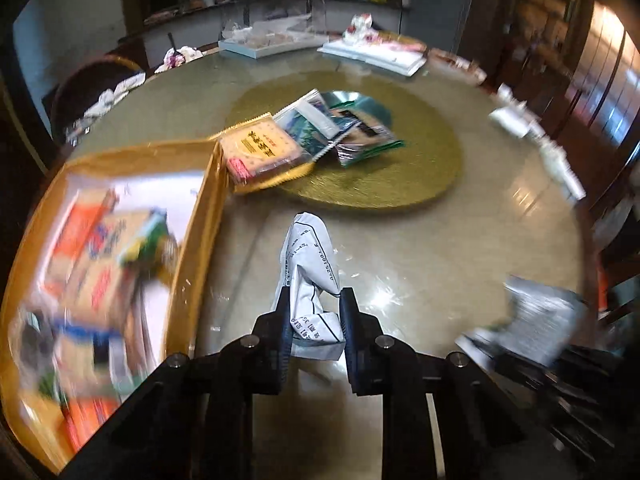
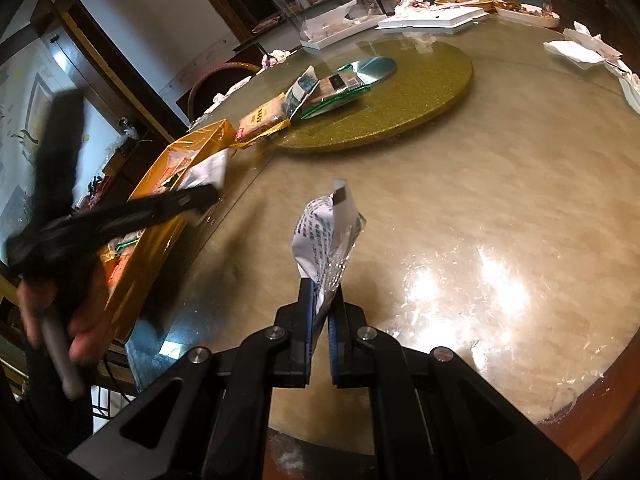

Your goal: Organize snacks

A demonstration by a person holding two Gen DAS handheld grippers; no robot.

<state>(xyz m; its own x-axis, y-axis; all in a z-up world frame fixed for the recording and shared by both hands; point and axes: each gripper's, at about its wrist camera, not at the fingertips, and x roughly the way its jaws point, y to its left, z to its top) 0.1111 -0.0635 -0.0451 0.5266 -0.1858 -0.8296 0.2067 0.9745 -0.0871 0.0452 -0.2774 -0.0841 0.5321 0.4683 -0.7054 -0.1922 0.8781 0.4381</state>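
My left gripper (image 1: 316,296) is shut on a crumpled white snack packet (image 1: 310,252) with black print, just right of the gold tray (image 1: 196,216). Several orange and yellow snack packs lie in the tray, blurred. In the right wrist view a hand holds the left gripper (image 2: 200,198), and the white packet (image 2: 210,172) hangs at the tray's (image 2: 140,276) rim. My right gripper (image 2: 324,284) is shut on a silvery printed packet (image 2: 328,228) above the table. A yellow cracker pack (image 1: 260,148) and green packets (image 1: 360,136) lie on the gold turntable (image 1: 380,176).
The round glass-topped table (image 2: 500,200) carries white flat boxes (image 2: 432,20) and a clear plastic cover (image 2: 320,0) at its far side. Crumpled tissues (image 2: 580,44) lie along the right rim. A chair back (image 1: 96,84) stands beyond the tray.
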